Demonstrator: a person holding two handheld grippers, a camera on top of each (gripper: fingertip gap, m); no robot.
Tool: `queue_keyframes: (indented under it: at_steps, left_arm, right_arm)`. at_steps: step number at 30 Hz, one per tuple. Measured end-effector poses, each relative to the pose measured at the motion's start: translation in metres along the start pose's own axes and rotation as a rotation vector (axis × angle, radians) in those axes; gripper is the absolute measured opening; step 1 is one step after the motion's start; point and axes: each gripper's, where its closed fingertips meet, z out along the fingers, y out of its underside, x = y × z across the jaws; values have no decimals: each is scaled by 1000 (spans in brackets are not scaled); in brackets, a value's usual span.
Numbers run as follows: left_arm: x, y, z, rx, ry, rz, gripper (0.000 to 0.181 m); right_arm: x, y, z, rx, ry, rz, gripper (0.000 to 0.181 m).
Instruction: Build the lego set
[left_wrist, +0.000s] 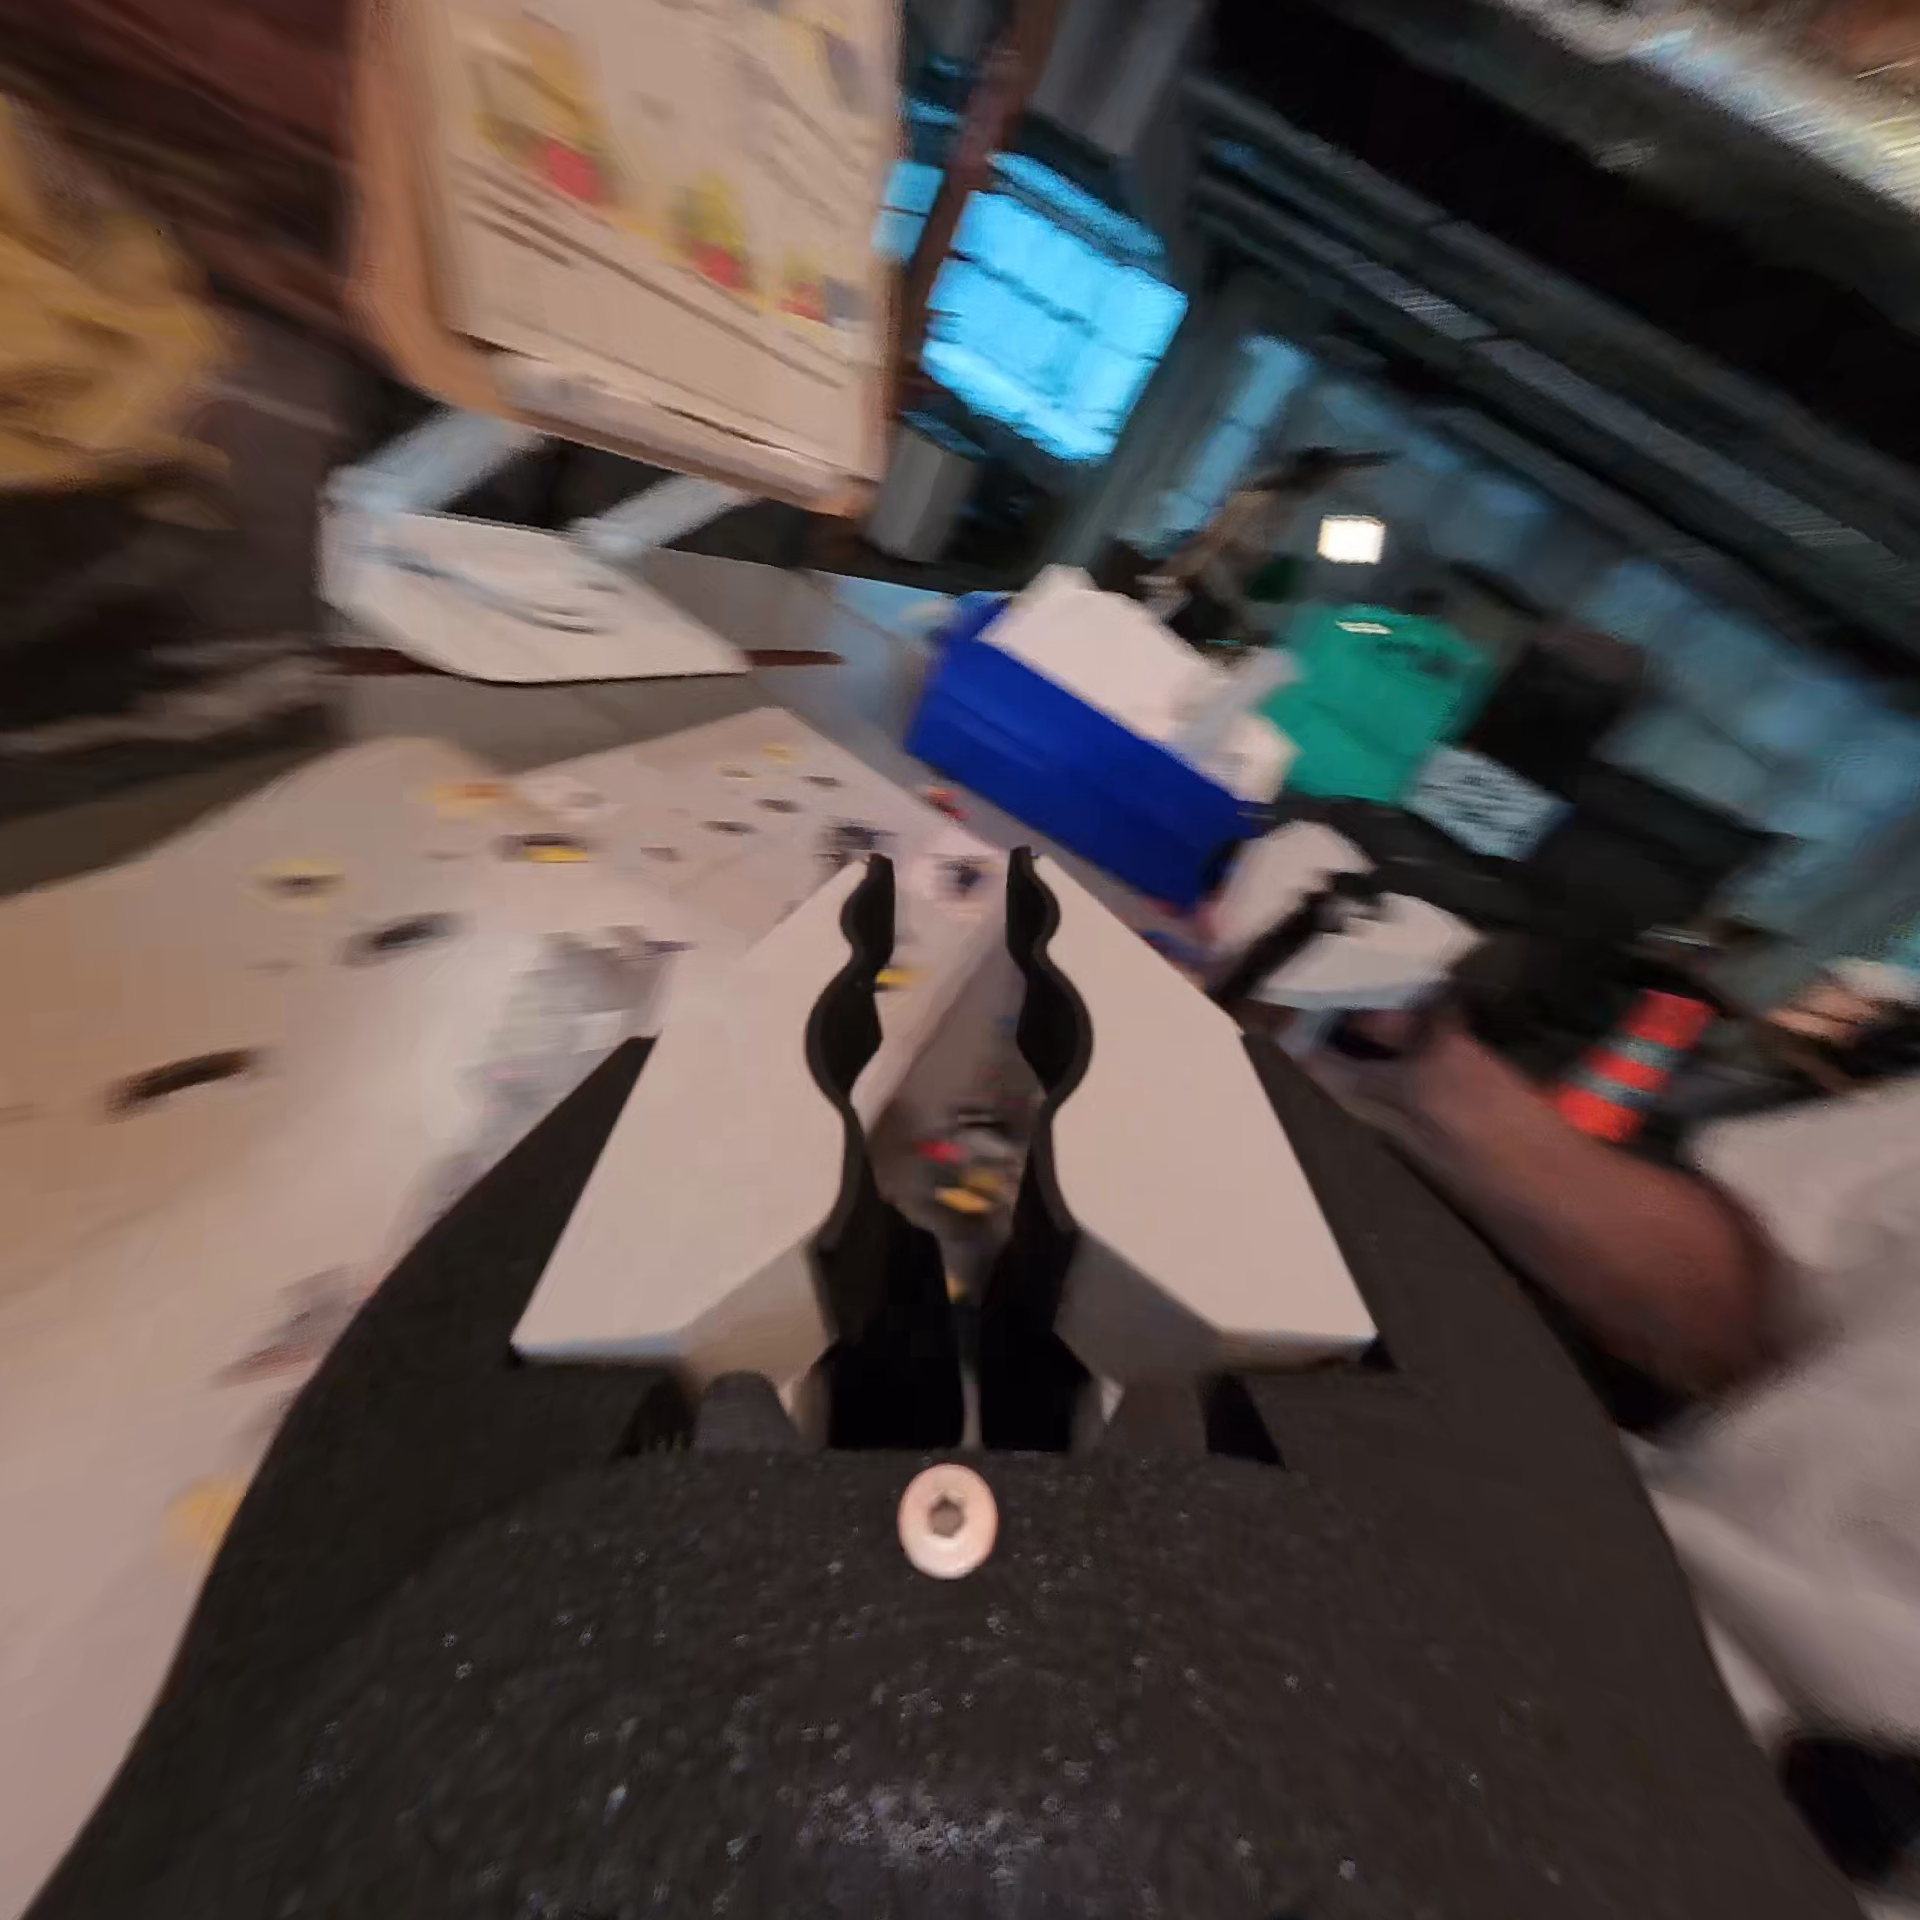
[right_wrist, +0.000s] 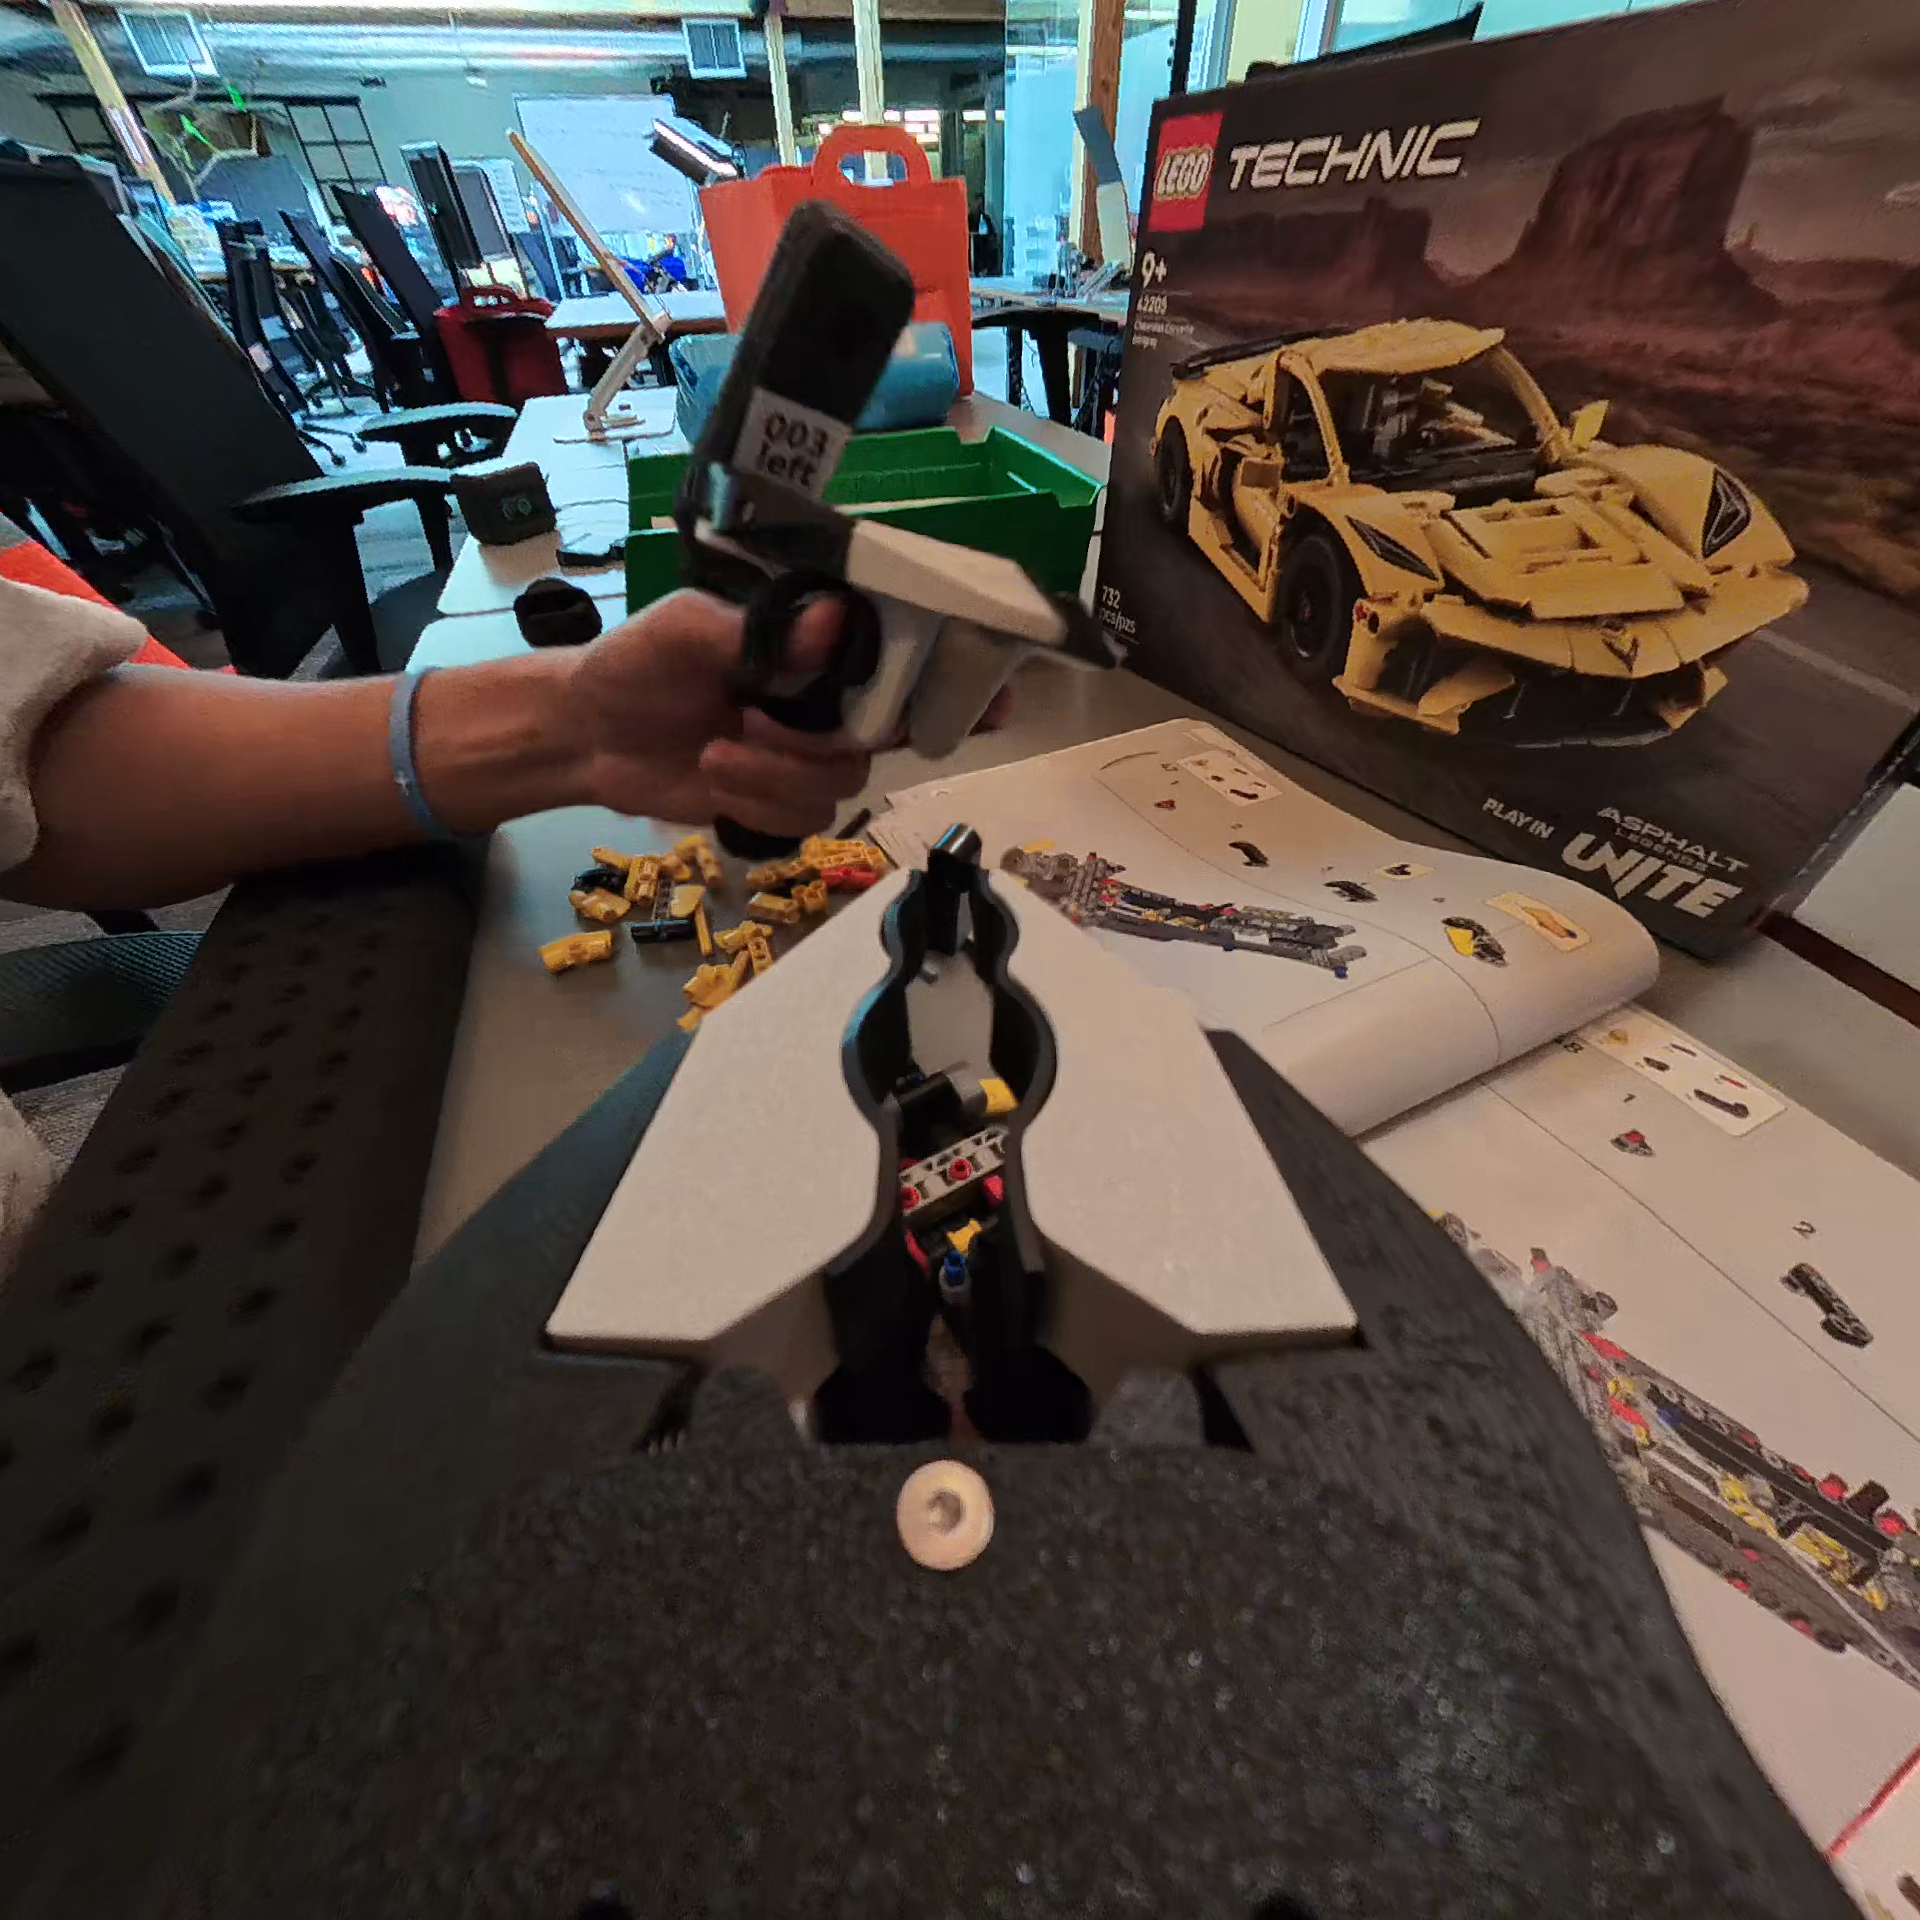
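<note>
Slip was my main worry: my right gripper (right_wrist: 951, 906) was pinching a small black peg (right_wrist: 953, 857) only at the very tips, so any twist of the wrist or knock against the build could have spun it loose. The peg stood between the tips, just beyond the part-built chassis (right_wrist: 951, 1169) that I glimpsed through the gap lower down. Its long axis ran 6 to 12, free end pointing to 12, away from me. Had it dropped, it could have vanished among the yellow bricks (right_wrist: 717, 914) heaped at 10, or rolled onto the manual (right_wrist: 1299, 935) at 2. Farther off, a hand (right_wrist: 665, 717) held my left gripper (left_wrist: 951, 873) above the table, nose toward 3; its jaws were a little spread with nothing in them. Its own view was badly smeared, so I judged a blind swing into the peg possible. The box (right_wrist: 1507, 468) stood at the back.
</note>
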Motion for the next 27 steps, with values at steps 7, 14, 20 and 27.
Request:
queue_keyframes:
  at_steps: [7, 14, 20, 27]
  left_arm:
    - [-144, 8, -94, -173, -874, 85, 26]
    - [-151, 28, -89, -303, -922, 113, 33]
    - [-142, 33, -72, -362, -917, 254, 33]
    - [-137, 35, -64, -356, -887, 262, 33]
  right_arm:
    - [-22, 40, -13, -216, -101, 42, 6]
    - [-46, 97, -97, -640, -2, 25, 7]
    - [-42, 122, -136, -768, 169, 32, 7]
    - [-39, 133, -130, -727, 237, 19, 7]
